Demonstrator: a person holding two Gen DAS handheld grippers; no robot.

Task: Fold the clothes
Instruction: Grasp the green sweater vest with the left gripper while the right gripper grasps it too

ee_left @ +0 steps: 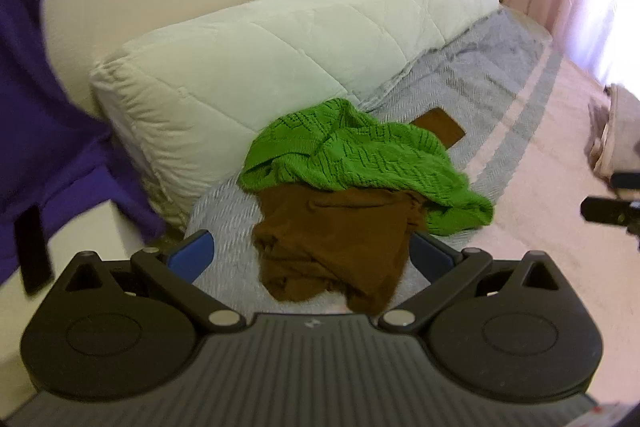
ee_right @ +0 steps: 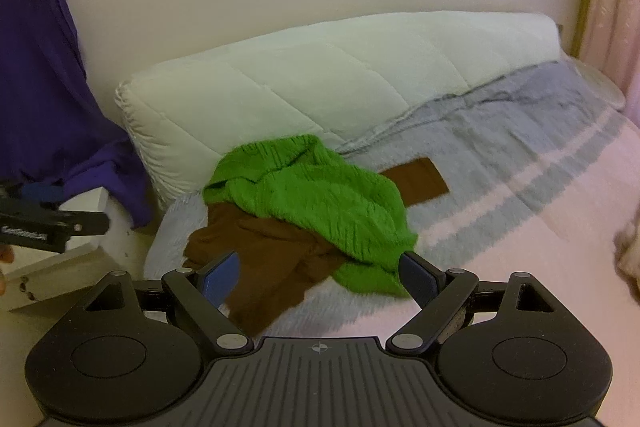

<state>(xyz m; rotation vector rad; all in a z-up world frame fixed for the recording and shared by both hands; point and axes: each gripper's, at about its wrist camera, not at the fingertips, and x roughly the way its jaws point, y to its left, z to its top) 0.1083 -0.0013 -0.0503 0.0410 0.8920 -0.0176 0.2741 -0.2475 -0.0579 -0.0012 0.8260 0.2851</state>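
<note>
On the bed (ee_left: 520,155), near its left end, a green knit (ee_left: 360,155) lies crumpled over a brown garment (ee_left: 332,239). My left gripper (ee_left: 312,255) and right gripper (ee_right: 316,275) hover spread, empty. I should lift the knit off first, pinching one edge.

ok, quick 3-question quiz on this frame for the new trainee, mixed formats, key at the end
1. True or false: the green knit sweater lies partly on top of the brown garment.
2. Multiple choice: the left gripper and right gripper are
A) both shut on cloth
B) both open, holding nothing
C) left shut, right open
3. Fill in: against the wall, behind the two garments, sits a folded white ____.

Key: 1 true; 2 B; 3 quilt
</note>
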